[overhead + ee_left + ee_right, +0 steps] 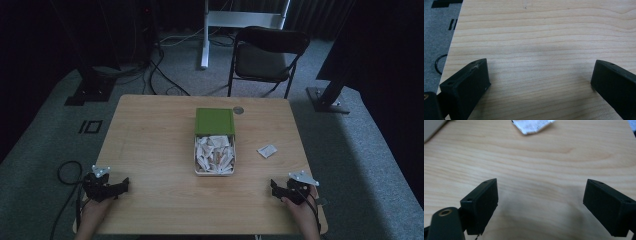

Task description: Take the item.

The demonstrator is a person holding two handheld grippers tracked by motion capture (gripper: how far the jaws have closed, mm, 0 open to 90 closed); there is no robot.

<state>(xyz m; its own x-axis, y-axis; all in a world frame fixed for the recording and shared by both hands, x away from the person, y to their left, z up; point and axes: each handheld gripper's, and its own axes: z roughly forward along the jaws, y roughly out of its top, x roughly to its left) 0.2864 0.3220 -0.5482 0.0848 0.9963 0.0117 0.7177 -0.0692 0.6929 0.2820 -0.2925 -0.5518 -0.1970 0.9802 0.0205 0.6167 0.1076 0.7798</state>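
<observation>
We take the white rectangular tin (196, 155) with its green lid (214, 121) swung back as our landmark. One loose white paper sachet (267, 150) lies flat on the pale wooden table (150, 140), just right of the tin and well apart from it, its long axis skewed to the table edge. From the right gripper (280, 189) the sachet lies ahead and a little toward the tin; the left gripper (120, 186) sits across the tin from it, much farther off, so we judge the right hand better placed to fetch it. Both grippers rest near the front edge with jaws spread wide, holding nothing. We count one tin, one loose sachet, and a heap inside too jumbled to count.
</observation>
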